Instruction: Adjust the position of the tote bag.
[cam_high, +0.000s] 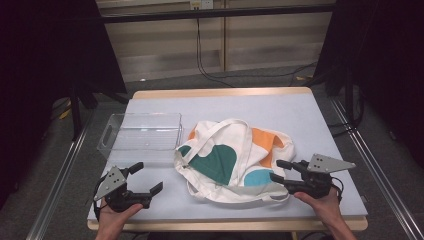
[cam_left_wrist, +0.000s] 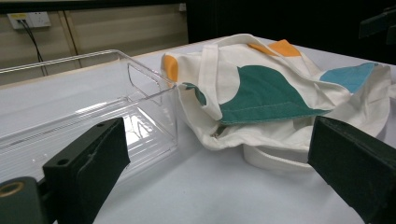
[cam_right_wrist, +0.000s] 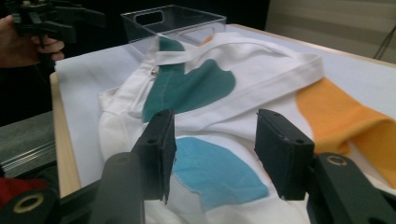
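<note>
From the high view I saw a grey-topped table (cam_high: 300, 115) with a crumpled white tote bag (cam_high: 235, 160) lying near its middle, toward the front edge. The bag carried big patches of teal, orange and light blue, and its white straps looped loosely across the top of it. Just beside the bag, on its left, stood a clear plastic bin (cam_high: 142, 132) with cut-out handles; the bag's edge lay close against the bin's near corner, though I could not tell whether they touched. My left gripper (cam_high: 145, 178) sat at the front left of the table, held in a hand and apart from the bag, with its two black jaws spread wide and nothing between them; in the left gripper view the bin (cam_left_wrist: 84, 107) and the bag (cam_left_wrist: 275, 93) lay ahead of those open jaws. My right gripper (cam_high: 278, 170) was at the bag's right front edge, pointing left toward it. In the right gripper view its jaws stood partly apart over the bag (cam_right_wrist: 210, 107), with the light blue patch (cam_right_wrist: 215, 170) between them; the pads were not pressed on the cloth that I could see. In that view the left gripper (cam_right_wrist: 46, 21) showed far off beside the bin (cam_right_wrist: 173, 21).
</note>
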